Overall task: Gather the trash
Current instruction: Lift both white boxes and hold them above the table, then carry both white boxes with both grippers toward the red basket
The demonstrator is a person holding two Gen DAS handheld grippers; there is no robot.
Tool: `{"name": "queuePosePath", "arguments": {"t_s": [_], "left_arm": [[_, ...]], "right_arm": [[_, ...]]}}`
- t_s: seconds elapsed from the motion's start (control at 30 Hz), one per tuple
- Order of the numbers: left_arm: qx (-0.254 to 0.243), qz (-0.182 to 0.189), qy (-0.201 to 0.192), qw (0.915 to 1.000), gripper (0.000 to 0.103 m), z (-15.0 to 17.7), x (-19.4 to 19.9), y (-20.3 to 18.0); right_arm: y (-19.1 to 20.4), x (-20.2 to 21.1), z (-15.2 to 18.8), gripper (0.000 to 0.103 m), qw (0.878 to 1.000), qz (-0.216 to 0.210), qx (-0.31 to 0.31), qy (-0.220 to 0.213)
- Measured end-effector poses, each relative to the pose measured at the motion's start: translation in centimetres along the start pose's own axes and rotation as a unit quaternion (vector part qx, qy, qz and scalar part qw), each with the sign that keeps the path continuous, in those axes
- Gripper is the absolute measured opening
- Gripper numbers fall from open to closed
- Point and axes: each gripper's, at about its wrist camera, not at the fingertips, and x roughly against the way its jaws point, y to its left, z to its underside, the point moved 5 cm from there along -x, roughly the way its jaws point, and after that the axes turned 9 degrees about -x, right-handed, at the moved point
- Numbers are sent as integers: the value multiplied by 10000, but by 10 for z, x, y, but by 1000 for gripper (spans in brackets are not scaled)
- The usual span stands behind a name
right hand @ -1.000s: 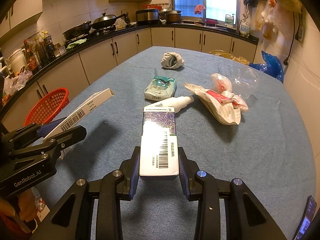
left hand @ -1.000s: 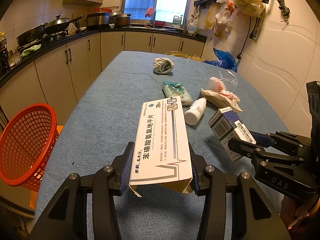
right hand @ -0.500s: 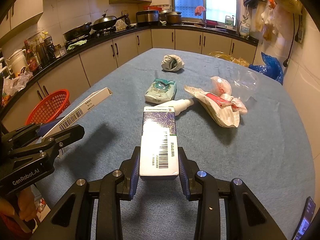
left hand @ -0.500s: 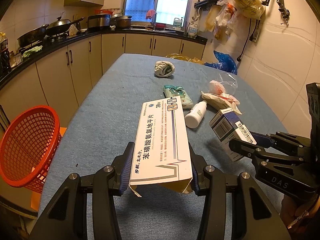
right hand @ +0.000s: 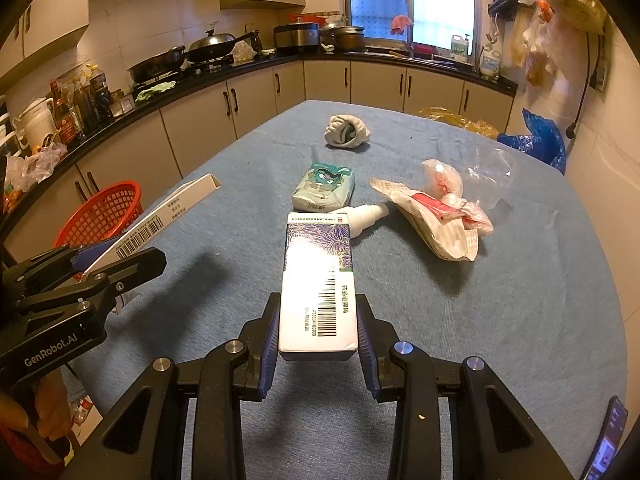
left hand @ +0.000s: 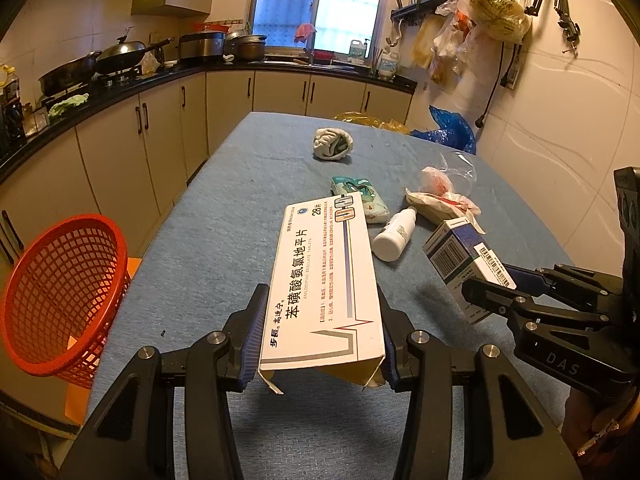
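My left gripper (left hand: 322,332) is shut on a long white medicine box (left hand: 324,280) with Chinese print, held above the blue table (left hand: 224,220); the box's near flap hangs open. My right gripper (right hand: 318,332) is shut on a smaller blue-and-white box (right hand: 318,280) with a barcode on top. Each gripper appears in the other's view: the right gripper (left hand: 500,292) with its blue-and-white box (left hand: 460,256), and the left gripper (right hand: 120,260) with its white box (right hand: 168,208). A red mesh basket (left hand: 60,296) stands beyond the table's left edge.
Ahead on the table lie a white bottle (right hand: 366,216), a teal tissue pack (right hand: 324,188), a crumpled paper wrapper (right hand: 436,220) with clear plastic, and a balled cloth (right hand: 346,132). Kitchen counters run along the left and far walls. A phone (right hand: 604,444) lies near the table's right edge.
The left gripper with its box has drifted very slightly; the right gripper has kept still. Both grips are unchanged.
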Motion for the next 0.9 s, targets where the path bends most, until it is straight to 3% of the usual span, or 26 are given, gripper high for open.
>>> {"name": "queuePosePath", "arguments": {"t_s": [0.9], "left_arm": [[463,-443,-281,9976,46,1,30,60]], "right_arm": [[58,-9,-14,37,9981,-327,510,64]]}}
